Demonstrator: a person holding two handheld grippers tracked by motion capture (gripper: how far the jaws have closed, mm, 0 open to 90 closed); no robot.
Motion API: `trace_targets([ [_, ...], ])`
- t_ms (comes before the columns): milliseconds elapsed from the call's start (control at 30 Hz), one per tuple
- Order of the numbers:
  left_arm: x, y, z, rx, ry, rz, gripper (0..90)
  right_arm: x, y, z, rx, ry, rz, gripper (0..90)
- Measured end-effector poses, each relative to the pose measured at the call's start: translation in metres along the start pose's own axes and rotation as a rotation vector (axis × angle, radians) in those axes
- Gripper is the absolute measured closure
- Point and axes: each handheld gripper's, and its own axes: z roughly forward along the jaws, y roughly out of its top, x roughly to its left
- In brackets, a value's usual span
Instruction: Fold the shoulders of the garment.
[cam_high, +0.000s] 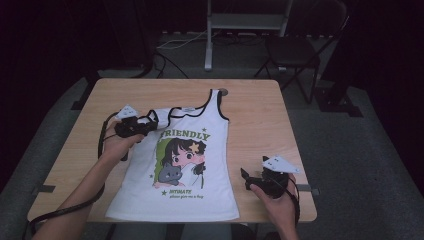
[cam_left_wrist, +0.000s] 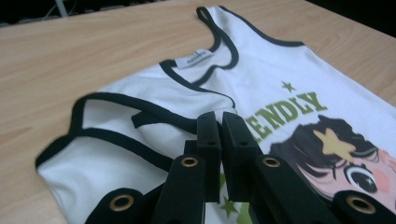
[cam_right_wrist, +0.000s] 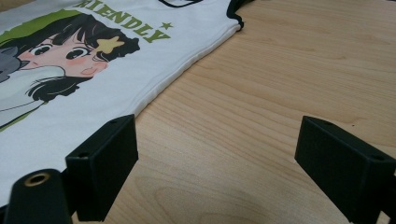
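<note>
A white tank top (cam_high: 200, 192) with black trim, a green "FRIENDLY" print and a cartoon girl lies flat on the wooden table (cam_high: 260, 125), neck toward the far edge. Its left shoulder strap (cam_left_wrist: 140, 119) is folded over and rumpled. My left gripper (cam_high: 149, 121) sits at that strap, its jaws pressed together just above the cloth (cam_left_wrist: 219, 122); I see no fabric between them. My right gripper (cam_high: 245, 178) rests low over bare wood to the right of the shirt's hem side, jaws wide apart (cam_right_wrist: 217, 154) with nothing between them. The shirt's side seam (cam_right_wrist: 173, 77) runs just to its left.
A small round hole (cam_high: 223, 92) sits in the table near the far edge, beside the right strap. A folding chair (cam_high: 295, 50) and a metal stand (cam_high: 209, 35) with cables stand on the floor behind the table. Bare wood lies on both sides of the shirt.
</note>
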Motion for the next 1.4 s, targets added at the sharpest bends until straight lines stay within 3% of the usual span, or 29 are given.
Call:
trace_targets([
  [800, -0.017, -0.019, -0.010, 0.033, -0.053, 0.039, 86.2, 0.001, 0.000, 0.000, 0.003, 0.000, -0.002, 12.8],
  [1400, -0.021, -0.021, -0.017, 0.022, -0.044, 0.063, 86.2, 0.001, 0.000, 0.000, 0.004, -0.001, -0.003, 12.8],
])
